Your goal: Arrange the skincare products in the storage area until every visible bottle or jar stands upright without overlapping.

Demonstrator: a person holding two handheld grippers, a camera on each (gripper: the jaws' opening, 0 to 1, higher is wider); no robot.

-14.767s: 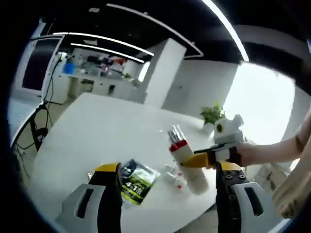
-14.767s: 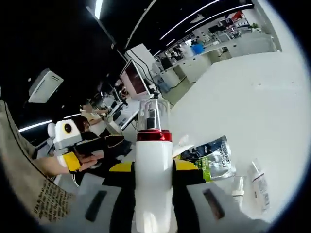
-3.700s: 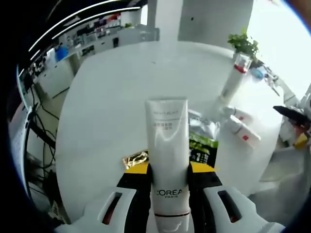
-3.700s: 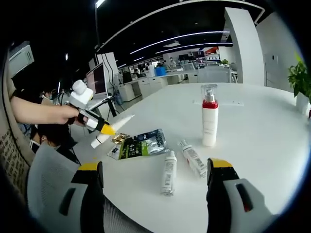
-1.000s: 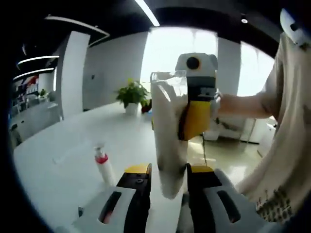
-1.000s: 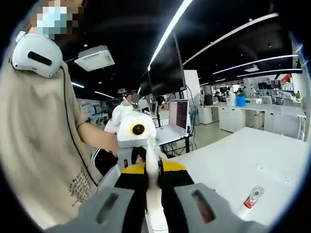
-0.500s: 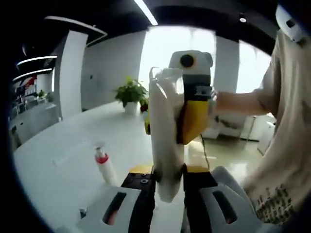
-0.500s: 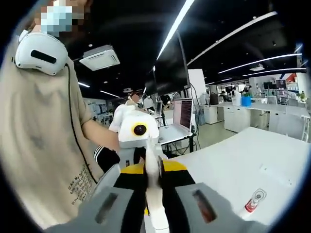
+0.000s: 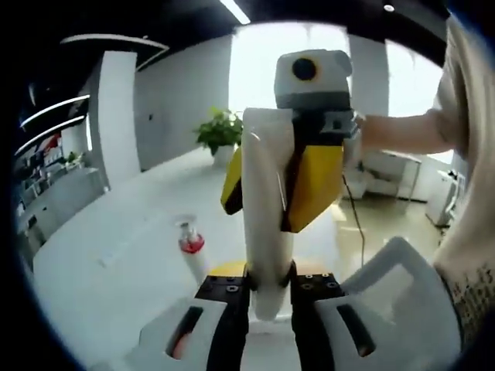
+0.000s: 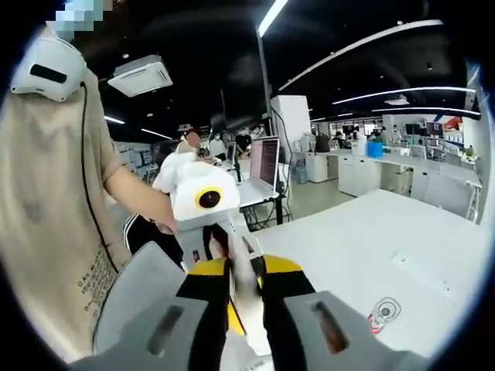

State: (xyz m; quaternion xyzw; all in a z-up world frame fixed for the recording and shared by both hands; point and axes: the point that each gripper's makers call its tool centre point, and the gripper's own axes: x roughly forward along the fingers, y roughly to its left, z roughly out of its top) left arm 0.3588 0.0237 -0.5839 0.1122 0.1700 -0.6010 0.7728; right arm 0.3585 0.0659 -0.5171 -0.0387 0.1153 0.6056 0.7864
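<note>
1. Table [image 9: 93, 255]: white, in an open office w/ ceiling strip lights; plant [image 9: 220, 131] at far edge.
2. Pump bottle [image 9: 193, 255] stands upright on table.
3. Both grippers, left [image 9: 269, 290] & right [image 10: 236, 282], clenched on white tube [image 9: 267, 224], held in air between them.

Blown-out window glare backlights the left gripper view; dim ceiling strips elsewhere, fisheye-warped edges, soft blur.

An open-plan office: rows of white desks [image 10: 387, 182] are standing beyond the big white bench [image 10: 371, 255], an open laptop [image 10: 264, 174] is glowing behind it, strip lights [image 10: 371, 39] are running across a dark ceiling, and a potted plant [image 9: 220, 131] is sitting by bright windows [image 9: 271, 69].
</note>
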